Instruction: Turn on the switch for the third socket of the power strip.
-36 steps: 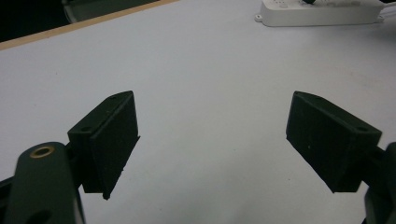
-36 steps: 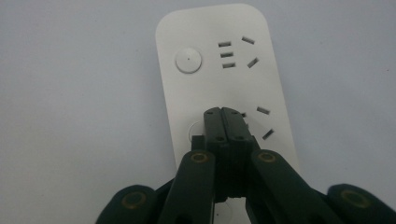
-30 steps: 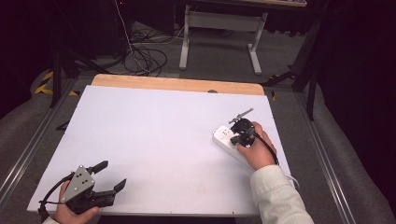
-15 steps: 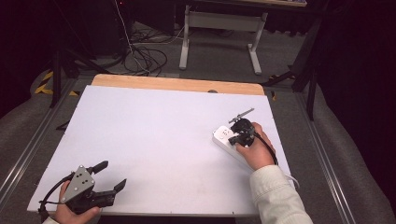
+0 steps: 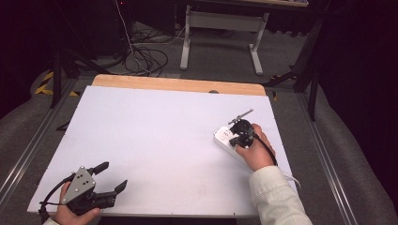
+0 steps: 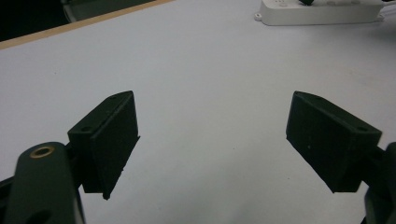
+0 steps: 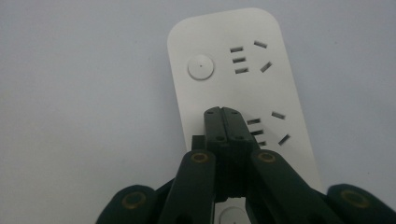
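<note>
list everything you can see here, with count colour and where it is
power strip: 1, white, right side of the table, under the right gripper
round button: 1, white, at the strip's far end
table: 1, white top with a wooden far edge
desk frame: 1, pale grey, on the floor beyond the table
cables: a tangle, dark, on the floor left of that frame
left gripper: 1, black, jaws wide apart, near left corner
right gripper: 1, black, jaws together over the strip's sockets
right sleeve: 1, cream
</note>
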Demonstrator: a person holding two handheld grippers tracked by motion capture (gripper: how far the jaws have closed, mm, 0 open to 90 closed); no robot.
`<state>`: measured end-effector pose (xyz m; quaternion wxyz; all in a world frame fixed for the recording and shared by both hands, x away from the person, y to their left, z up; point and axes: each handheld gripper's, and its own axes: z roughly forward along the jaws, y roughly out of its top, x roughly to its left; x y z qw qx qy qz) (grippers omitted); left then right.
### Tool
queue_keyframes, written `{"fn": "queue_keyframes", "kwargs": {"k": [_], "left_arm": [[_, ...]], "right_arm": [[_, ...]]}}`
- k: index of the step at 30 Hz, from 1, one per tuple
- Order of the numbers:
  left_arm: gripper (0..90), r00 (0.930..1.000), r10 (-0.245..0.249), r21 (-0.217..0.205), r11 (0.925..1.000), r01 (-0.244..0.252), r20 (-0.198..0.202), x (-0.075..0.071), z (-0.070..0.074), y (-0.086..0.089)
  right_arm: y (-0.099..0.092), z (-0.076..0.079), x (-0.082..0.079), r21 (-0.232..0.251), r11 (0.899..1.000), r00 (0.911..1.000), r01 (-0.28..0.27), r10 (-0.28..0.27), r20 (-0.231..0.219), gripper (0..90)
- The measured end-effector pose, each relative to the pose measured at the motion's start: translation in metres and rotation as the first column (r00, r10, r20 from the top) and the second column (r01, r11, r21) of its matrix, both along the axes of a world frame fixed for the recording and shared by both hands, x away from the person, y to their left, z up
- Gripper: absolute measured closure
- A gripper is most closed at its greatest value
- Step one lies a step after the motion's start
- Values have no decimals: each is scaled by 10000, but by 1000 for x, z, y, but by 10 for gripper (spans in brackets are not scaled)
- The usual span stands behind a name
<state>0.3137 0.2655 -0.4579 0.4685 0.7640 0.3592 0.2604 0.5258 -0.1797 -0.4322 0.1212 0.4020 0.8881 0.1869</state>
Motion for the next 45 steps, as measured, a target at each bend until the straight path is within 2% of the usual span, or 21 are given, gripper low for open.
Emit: {"fn": "queue_keyframes", "kwargs": {"k": [5, 8, 9, 11, 12, 15, 17, 31, 38, 40, 42, 43, 44, 45], "left_arm": [[172, 10000, 32, -32, 10000, -32, 3, 0, 0, 0], [172, 10000, 32, -26, 10000, -32, -8, 0, 0, 0], [172, 10000, 29, -28, 10000, -29, -17, 0, 0, 0], [172, 10000, 13, -38, 10000, -13, -36, 1, 0, 0], [172, 10000, 42, -55, 10000, -43, -35, 1, 0, 0], [172, 9999, 78, -87, 9999, -79, -77, 1, -1, 1], [172, 10000, 72, -88, 9999, -72, -62, 1, 0, 0], [172, 10000, 78, -110, 9999, -78, -47, 0, 0, 0], [172, 9999, 96, -95, 9999, -96, -38, 0, 0, 1], [172, 9999, 105, -99, 9999, -105, -45, 0, 0, 1], [172, 9999, 103, -106, 9999, -103, -40, 0, 0, 1], [172, 9999, 102, -110, 9999, -103, -39, 0, 0, 1], [172, 9999, 103, -111, 9999, -104, -40, 0, 0, 1], [172, 9999, 114, -149, 9998, -115, -58, 0, 0, 1]], "right_arm": [[-1, -1, 0, 52, 10000, 10000, 41, -41, -66, 900], [0, -1, -1, -31, 10000, 10000, -24, 25, 72, 900], [1, 3, -5, 114, 9998, 9991, -167, 163, 390, 900], [0, 4, -6, 272, 9994, 9987, -222, 209, 467, 900], [-2, 13, -12, 770, 9967, 9944, -257, 176, 1042, 900], [-4, 20, -15, 1201, 9925, 9917, -246, 90, 1283, 900], [-4, 28, -18, 1239, 9918, 9894, -328, 147, 1447, 900], [-8, 40, -24, 1602, 9864, 9847, -363, 79, 1743, 900], [-9, 46, -30, 1757, 9832, 9785, -486, 116, 2058, 900], [-11, 48, -32, 1917, 9801, 9752, -511, 76, 2214, 799], [-13, 52, -36, 2298, 9707, 9690, -708, 122, 2467, 756], [-14, 56, -40, 2424, 9665, 9602, -842, 137, 2789, 692], [-14, 56, -40, 2424, 9665, 9602, -842, 137, 2789, 692], [-14, 58, -42, 2479, 9649, 9545, -866, 91, 2981, 652]]}}
